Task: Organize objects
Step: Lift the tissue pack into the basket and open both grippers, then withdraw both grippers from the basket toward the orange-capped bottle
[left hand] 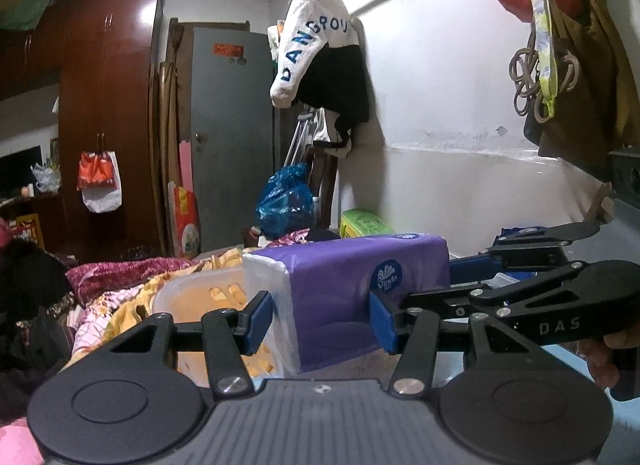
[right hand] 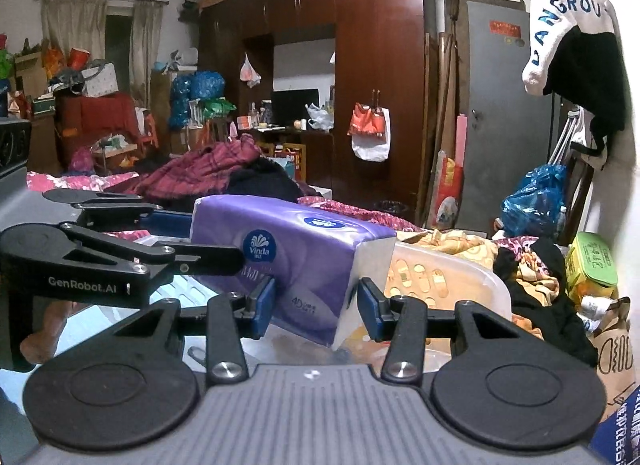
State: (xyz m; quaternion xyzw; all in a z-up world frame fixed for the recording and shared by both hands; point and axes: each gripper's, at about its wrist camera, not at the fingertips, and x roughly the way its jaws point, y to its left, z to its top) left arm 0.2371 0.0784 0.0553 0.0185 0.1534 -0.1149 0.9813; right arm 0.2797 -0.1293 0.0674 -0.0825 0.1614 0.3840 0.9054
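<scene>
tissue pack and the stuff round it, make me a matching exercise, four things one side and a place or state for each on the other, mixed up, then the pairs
Things:
1. purple tissue pack
2. pale slotted basket
3. blue plastic bag
4. white sleeve with blue letters

Places or states:
A. hanging high by the wall
B. lying on the flowery bedding, open side up
C. held in the air by both the left gripper and the right gripper
D. bunched up near the grey door

Pairs: 1-C, 2-B, 3-D, 4-A
</scene>
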